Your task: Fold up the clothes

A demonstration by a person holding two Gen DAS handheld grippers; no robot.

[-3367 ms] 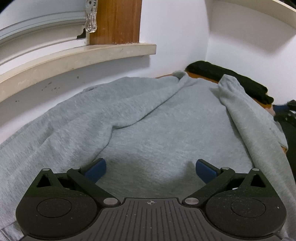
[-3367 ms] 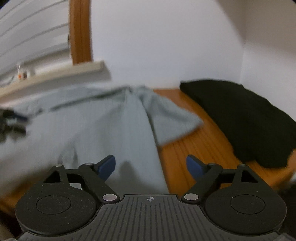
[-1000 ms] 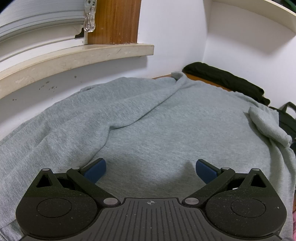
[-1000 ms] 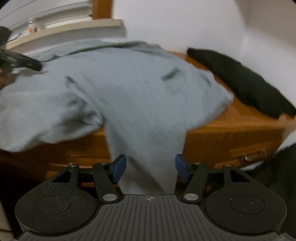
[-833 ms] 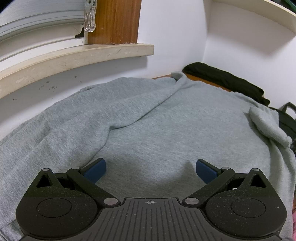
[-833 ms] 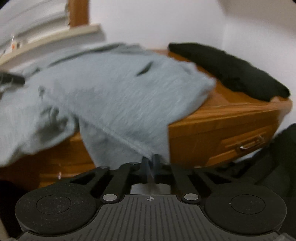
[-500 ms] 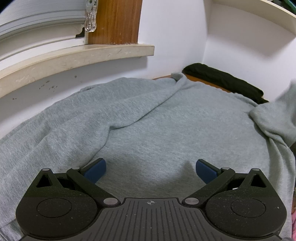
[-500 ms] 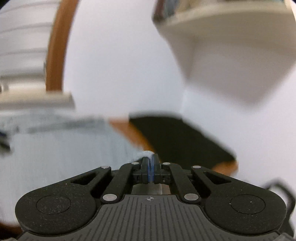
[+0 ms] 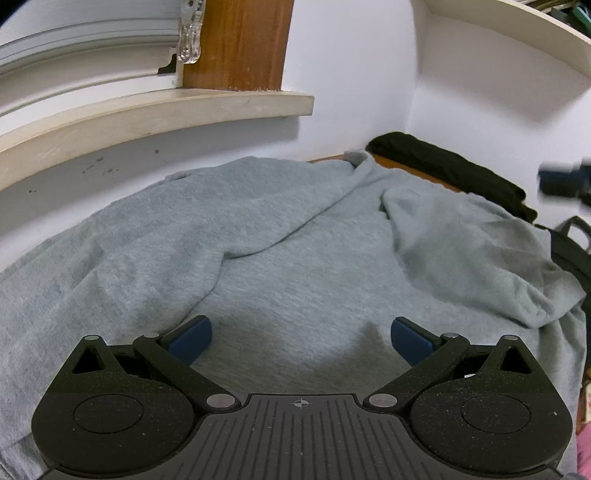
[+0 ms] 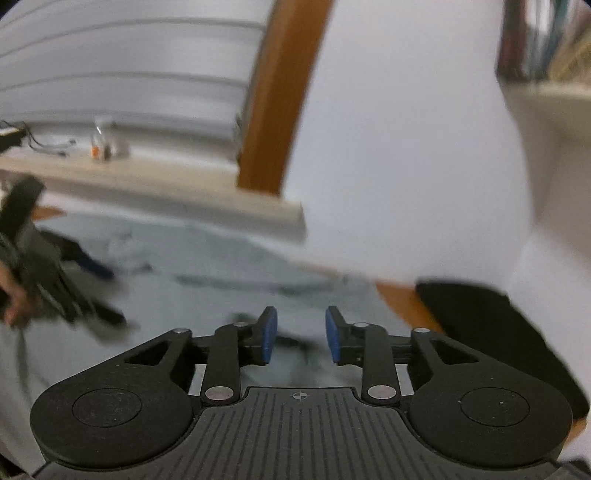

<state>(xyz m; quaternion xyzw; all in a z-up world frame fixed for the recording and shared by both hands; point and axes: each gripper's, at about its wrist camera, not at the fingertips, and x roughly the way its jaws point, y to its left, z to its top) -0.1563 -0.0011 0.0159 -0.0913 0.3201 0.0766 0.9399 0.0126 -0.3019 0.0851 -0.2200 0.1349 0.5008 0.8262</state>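
Note:
A grey sweatshirt [image 9: 288, 258] lies spread over the wooden top, and one sleeve [image 9: 461, 251] is folded back onto its right side. My left gripper [image 9: 301, 338] rests low on the sweatshirt, open, with only flat cloth between its blue pads. My right gripper [image 10: 301, 338] hangs above the sweatshirt [image 10: 207, 266] in a blurred view; its jaws are opening and nothing is between them. It also shows as a dark blur, the right gripper [image 9: 565, 179], at the right edge of the left wrist view. The left gripper [image 10: 62, 291] and a hand appear at the left of the right wrist view.
A folded black garment [image 9: 443, 166] lies at the back right against the wall, also seen as the black garment [image 10: 491, 325]. A pale window sill [image 9: 155, 110] runs above the sweatshirt on the left, and a shelf [image 9: 517, 33] overhangs the right corner. A dark bag [image 9: 572, 243] stands past the right edge.
The right gripper shut on the hanging sleeve, swung it up onto the sweatshirt and let it go. The sleeve now lies folded over the right side. The left gripper stayed put.

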